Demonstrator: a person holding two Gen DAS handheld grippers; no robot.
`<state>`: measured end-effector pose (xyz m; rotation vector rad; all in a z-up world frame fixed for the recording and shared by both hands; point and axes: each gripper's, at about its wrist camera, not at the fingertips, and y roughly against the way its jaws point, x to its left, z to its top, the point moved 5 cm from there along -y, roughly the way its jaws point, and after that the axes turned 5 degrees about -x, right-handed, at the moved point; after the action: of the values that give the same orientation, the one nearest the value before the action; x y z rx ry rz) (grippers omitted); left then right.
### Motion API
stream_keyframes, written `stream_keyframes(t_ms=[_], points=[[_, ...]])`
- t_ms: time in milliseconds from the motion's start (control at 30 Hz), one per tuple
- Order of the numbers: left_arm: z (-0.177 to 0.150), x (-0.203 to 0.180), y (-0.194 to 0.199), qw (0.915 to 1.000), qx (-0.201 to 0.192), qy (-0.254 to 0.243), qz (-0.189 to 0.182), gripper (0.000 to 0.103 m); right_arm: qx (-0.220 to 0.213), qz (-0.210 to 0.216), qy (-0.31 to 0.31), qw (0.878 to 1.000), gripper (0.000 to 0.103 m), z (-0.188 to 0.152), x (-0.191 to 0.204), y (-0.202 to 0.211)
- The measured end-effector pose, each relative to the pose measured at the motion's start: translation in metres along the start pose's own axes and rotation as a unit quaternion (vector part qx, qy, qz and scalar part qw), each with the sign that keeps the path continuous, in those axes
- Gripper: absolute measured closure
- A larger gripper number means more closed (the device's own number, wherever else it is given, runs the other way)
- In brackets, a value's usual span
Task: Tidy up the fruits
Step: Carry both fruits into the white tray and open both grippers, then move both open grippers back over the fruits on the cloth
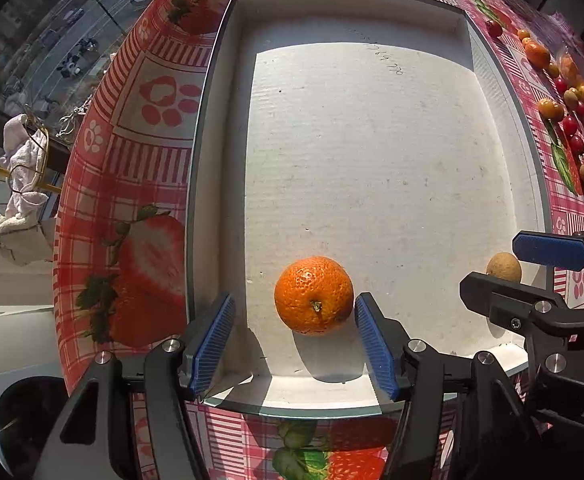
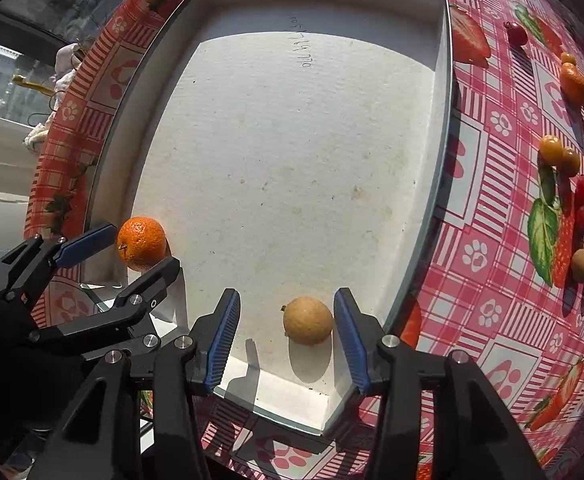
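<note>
Both fruits sit loose near the white cardboard tray's [image 1: 219, 160] near edge. The left gripper [image 1: 294, 344] fingers gape around the round orange tangerine [image 1: 314, 295]; the right gripper [image 2: 287, 336] spreads around the small tan longan [image 2: 308, 320], gripping nothing. A nudge could roll either.

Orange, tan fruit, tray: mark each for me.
orange [image 1: 313, 295], left wrist view, centre of peel near the stem.
tan fruit [image 2: 308, 320], right wrist view, middle of skin.
tray [image 2: 292, 168], right wrist view, bare floor.

mandarin [image 1: 313, 295] left of longan [image 2: 308, 320] in tray [image 2: 440, 128].
</note>
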<state>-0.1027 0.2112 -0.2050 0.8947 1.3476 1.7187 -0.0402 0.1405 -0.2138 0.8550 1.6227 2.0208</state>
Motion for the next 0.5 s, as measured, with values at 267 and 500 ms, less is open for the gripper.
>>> stream_keyframes(t_ms=[267,500], points=[[0.017,-0.002,0.022,0.9994,-0.031,-0.014,0.001,0.021,-0.045,0.031,-0.006,0.999,0.004,0.015,0.01,0.037],[0.037,-0.036,0.042,0.9971,-0.053,-0.054,-0.01,0.021,-0.073,0.021,-0.059,0.995,0.004,0.006,-0.04,0.067]])
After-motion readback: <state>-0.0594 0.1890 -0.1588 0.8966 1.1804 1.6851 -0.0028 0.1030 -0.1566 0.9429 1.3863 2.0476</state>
